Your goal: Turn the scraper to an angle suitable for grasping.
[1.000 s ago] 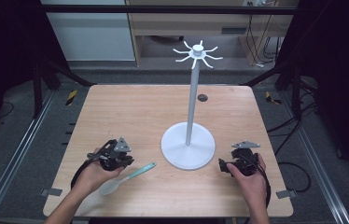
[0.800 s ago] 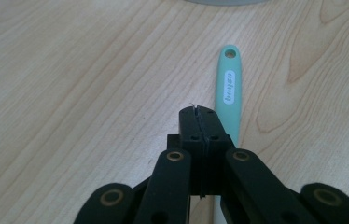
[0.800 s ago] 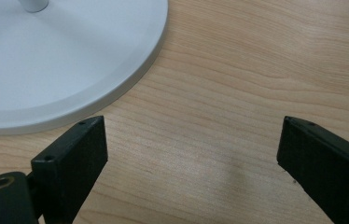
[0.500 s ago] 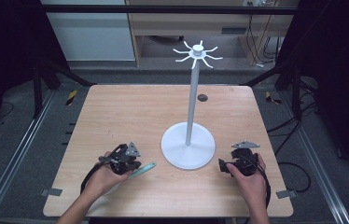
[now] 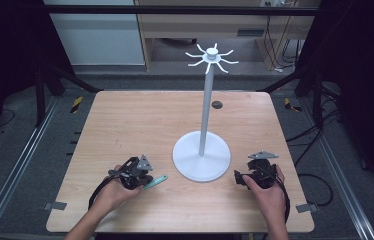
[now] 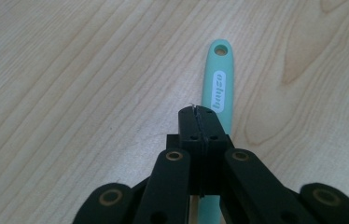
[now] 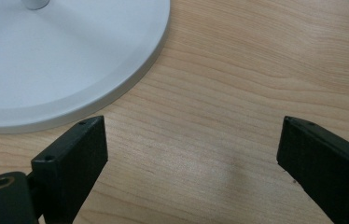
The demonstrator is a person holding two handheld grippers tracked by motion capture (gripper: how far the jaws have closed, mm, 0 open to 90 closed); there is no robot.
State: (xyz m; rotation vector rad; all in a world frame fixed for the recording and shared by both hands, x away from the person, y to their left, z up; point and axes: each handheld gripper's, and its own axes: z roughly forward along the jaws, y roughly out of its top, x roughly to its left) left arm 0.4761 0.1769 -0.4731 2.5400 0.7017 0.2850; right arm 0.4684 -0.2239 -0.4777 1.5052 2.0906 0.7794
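Left hand-held gripper (image 6: 199, 122) above mint handle (image 6: 219, 88); label hard to read.

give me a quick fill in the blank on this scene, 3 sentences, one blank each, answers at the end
1. The left tongs have their jaws ___ above the mint green utensil handle.
2. The right tongs have their jaws ___ over bare table.
3. The tall stand rests on a round ___ base.

Missing words: shut; open; white

Pale grained wood table (image 5: 125, 120); matt mint handle (image 6: 219, 88)
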